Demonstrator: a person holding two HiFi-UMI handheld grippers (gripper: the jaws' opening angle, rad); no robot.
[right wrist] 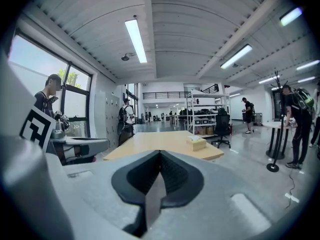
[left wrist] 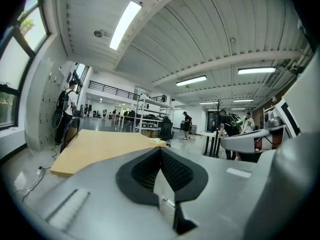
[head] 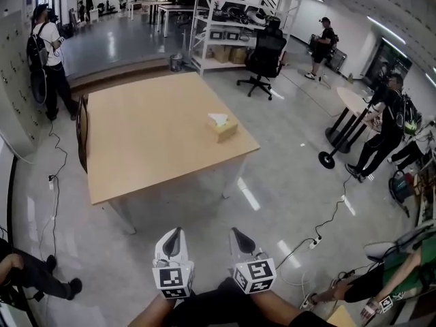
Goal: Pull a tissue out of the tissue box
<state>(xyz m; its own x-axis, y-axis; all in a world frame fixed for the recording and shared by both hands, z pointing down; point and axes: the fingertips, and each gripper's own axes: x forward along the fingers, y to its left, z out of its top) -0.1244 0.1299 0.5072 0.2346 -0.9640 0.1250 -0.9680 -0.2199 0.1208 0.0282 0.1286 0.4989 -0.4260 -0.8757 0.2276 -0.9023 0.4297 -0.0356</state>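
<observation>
matt wooden table, glossy floor, cardboard-look tissue box

The left gripper and right gripper are pale grey shells lined with black textured pads. Each carries a white cube printed with black square markers. The person wears dark clothing.

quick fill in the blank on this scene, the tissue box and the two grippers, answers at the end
1. A ____ tissue sticks up out of the tissue box.
2. In the head view, the tissue box stands near the ____ edge of the table.
3. The jaws of the left gripper are ____ (open or shut).
4. The right gripper holds ____.

Missing words: white; right; shut; nothing.
</observation>
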